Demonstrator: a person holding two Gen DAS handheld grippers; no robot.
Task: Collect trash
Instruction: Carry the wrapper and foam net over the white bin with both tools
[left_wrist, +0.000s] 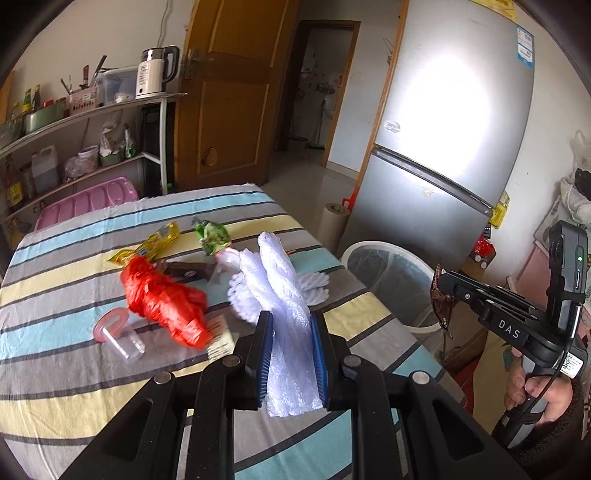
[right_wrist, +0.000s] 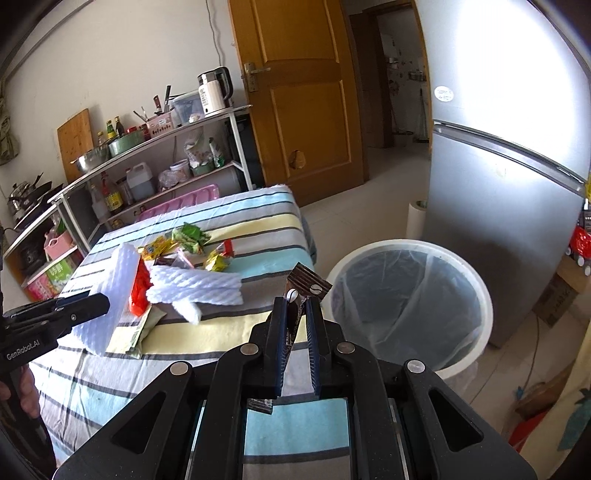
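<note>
On the striped tablecloth (left_wrist: 74, 280) most of the litter lay in a loose cluster — a red plastic bag (left_wrist: 162, 299), a yellow wrapper (left_wrist: 155, 245), a green wrapper (left_wrist: 212, 236), a clear plastic cup (left_wrist: 122, 339) on its side near the red bag, and a second piece of white foam netting (right_wrist: 195, 286). My left gripper (left_wrist: 291, 321) was clamped on a sleeve of white foam net (left_wrist: 280, 291), its blue pads pressing the foam from both sides, and the foam rose upright between them above the table. My right gripper (right_wrist: 297, 306) was closed tight on a dark brown wrapper (right_wrist: 308, 284), whose crimped end stuck out past the fingertips. That wrapper hung near the table's edge, just beside the white bin (right_wrist: 476, 291) — the bin stood on the floor between the table and the silver fridge (right_wrist: 517, 166), lined with a clear bag. A hand (left_wrist: 532, 391) held the right gripper's handle.
</note>
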